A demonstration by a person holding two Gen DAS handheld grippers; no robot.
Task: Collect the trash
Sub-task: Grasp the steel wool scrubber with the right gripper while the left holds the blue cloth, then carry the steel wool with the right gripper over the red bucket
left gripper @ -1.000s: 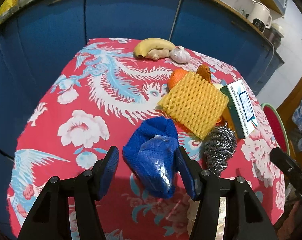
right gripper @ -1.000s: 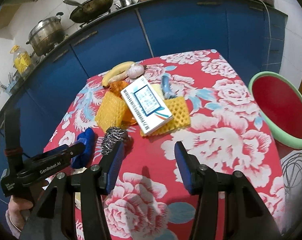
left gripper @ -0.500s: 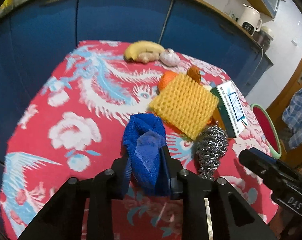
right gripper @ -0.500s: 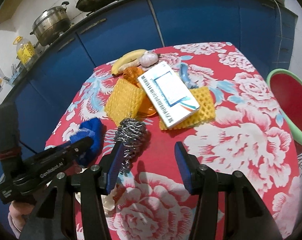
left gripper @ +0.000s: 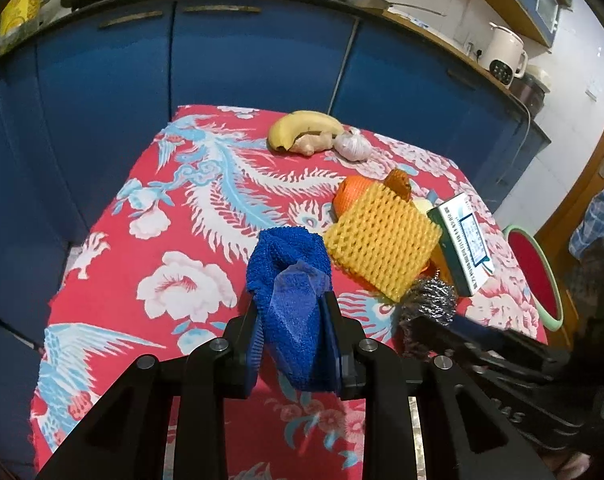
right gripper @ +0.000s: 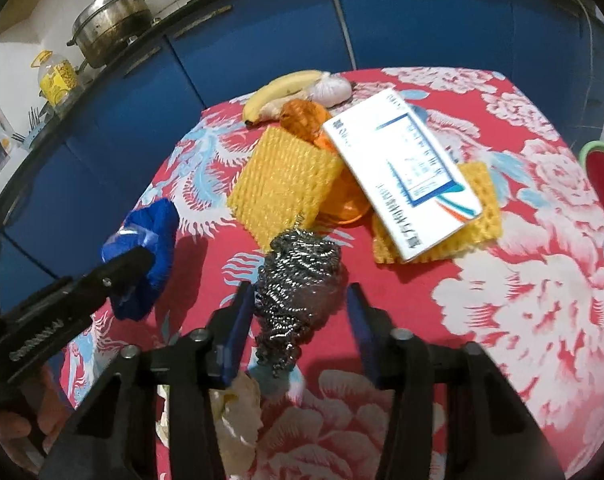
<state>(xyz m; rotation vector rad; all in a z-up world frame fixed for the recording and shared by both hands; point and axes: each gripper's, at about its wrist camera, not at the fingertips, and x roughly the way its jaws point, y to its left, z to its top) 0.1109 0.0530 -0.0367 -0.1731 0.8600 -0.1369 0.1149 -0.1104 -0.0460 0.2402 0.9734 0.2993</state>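
My left gripper is shut on a blue cloth in clear wrap and holds it above the red flowered tablecloth; the cloth also shows in the right wrist view. My right gripper is open, its fingers on either side of a steel wool scrubber, which also shows in the left wrist view. Behind it lie a yellow foam net, an orange foam net and a white carton on a second yellow net.
A banana, ginger and garlic lie at the table's far edge. A red basin with a green rim stands off the right side. Crumpled paper lies under my right gripper. Blue cabinets stand behind.
My left gripper closed on the blue cloth and lifted it. My right gripper moved forward and left until its open fingers came round the steel wool scrubber.
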